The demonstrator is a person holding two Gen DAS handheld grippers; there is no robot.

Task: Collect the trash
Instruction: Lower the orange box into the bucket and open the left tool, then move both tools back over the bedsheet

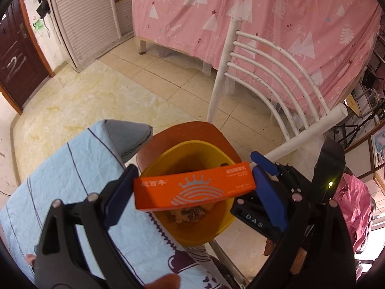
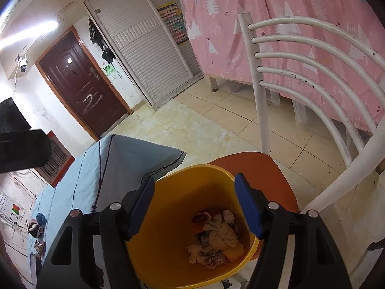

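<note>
Left wrist view
- The left gripper (image 1: 193,187) is clamped on an orange box (image 1: 192,186); its blue pads press on the box's two short ends and the box lies crosswise between them.
- The box bears a grey crown-and-arches emblem and pale lettering, too small to read.
- Directly beyond and below the held box stands a yellow bin (image 1: 216,224), its mouth open under the box. Crumpled scraps lie at its bottom, partly hidden by the box.
- The bin rests on the orange seat of a white chair (image 1: 269,72), whose curved backrest rises ahead and to the right of the gripper.
- Left of the gripper lies a pale blue cloth (image 1: 79,168) with dark stripes.
- To the right, touching or just beside the box's end, are the blue fingers of the right gripper (image 1: 264,180).

Right wrist view
- The right gripper (image 2: 195,207) has its jaws standing apart, with nothing between the pads.
- The yellow bin (image 2: 168,252) sits just ahead of and beneath the fingers; inside lie knotted cream wrappings and small printed scraps (image 2: 216,240).
- The orange box is not seen here.
- The blue cloth (image 2: 120,163) lies to the left; the chair's backrest (image 2: 312,60) is ahead right.
</note>
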